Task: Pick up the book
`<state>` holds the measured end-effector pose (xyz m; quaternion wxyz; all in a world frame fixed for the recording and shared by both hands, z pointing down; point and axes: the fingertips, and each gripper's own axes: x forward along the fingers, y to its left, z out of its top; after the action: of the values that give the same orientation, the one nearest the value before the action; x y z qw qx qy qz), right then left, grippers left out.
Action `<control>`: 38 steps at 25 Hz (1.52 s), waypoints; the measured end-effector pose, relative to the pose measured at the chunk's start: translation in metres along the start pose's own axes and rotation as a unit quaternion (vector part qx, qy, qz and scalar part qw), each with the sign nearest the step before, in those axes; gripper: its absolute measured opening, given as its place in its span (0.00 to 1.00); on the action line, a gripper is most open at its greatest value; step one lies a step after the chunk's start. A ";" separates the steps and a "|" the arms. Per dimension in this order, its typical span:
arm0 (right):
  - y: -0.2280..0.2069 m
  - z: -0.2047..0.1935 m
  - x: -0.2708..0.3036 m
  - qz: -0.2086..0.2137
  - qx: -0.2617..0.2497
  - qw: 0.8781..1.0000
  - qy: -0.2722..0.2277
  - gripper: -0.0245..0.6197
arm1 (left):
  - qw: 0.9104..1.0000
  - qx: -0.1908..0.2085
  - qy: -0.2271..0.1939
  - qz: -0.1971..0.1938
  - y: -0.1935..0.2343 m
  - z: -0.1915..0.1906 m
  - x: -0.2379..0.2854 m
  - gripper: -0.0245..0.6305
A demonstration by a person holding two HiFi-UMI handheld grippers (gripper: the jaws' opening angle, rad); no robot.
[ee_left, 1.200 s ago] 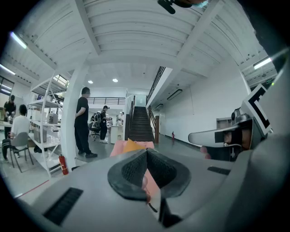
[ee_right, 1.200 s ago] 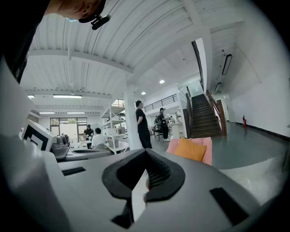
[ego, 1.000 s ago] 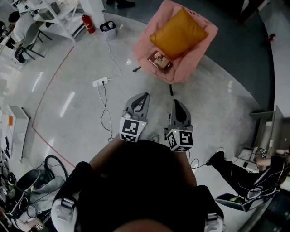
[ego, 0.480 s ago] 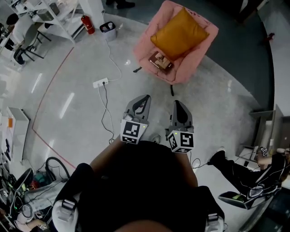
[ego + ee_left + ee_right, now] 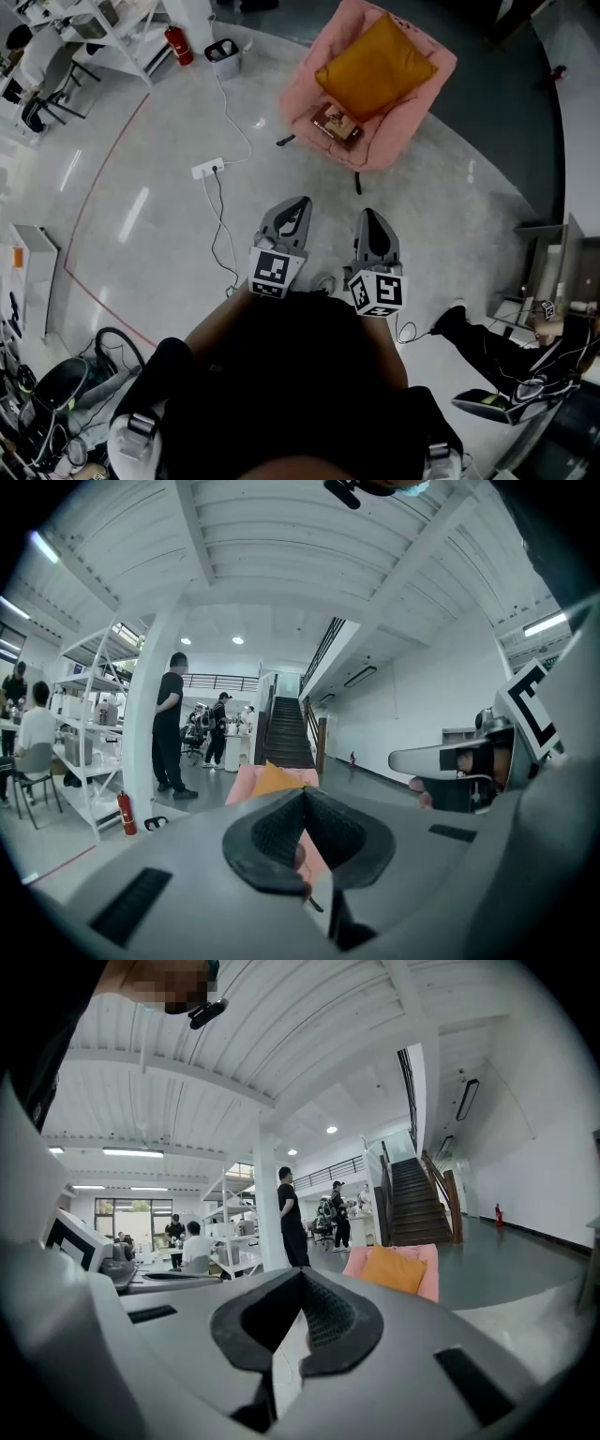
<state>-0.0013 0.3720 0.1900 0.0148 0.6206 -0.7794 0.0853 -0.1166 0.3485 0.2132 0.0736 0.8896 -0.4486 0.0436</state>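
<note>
- We stand in a wide hall with a pale, glossy floor, a white beamed ceiling and a dark staircase at the far side
- A curved red line crosses the floor, and a white cable runs to a power strip lying on it
- A red fire extinguisher and a small bin sit near white shelving at the top left of the head view
- Ahead of us is 1 pink armchair with an orange cushion leaning on its back
- The book lies flat on the seat, just in front of the cushion, near the front edge
- Our left gripper is clenched on nothing, its 2 jaws pressed together and aimed toward the chair
- Our right gripper is beside it, jaws likewise closed tip to tip and empty
- Both grippers hang over bare floor, well apart from the armchair and the book
- 1 person in black stands by a white column in the distance
</note>
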 end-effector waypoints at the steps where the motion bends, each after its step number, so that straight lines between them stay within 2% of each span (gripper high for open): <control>1: 0.002 -0.001 0.002 -0.003 0.000 1.000 0.001 0.04 | 1.000 -0.001 0.002 -0.002 0.004 -0.001 -0.001 0.05; 9: 0.015 -0.004 0.015 -0.036 -0.004 0.999 0.001 0.04 | 1.000 0.002 -0.002 -0.017 0.031 -0.001 -0.004 0.05; 17: 0.016 -0.011 0.031 -0.037 -0.005 0.999 0.011 0.04 | 1.000 -0.007 0.010 -0.021 0.039 -0.010 0.005 0.05; 24: -0.018 -0.008 0.069 -0.027 0.002 1.000 0.007 0.04 | 1.000 0.004 0.013 -0.011 0.042 -0.005 0.048 0.05; 38: -0.105 0.011 0.161 0.020 0.000 1.000 0.015 0.04 | 0.999 -0.006 0.040 0.012 0.036 0.004 0.174 0.05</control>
<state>0.0642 0.1926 0.2118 0.0249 0.6032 -0.7915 0.0953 -0.0426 0.1891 0.2372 0.0964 0.8815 -0.4558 0.0773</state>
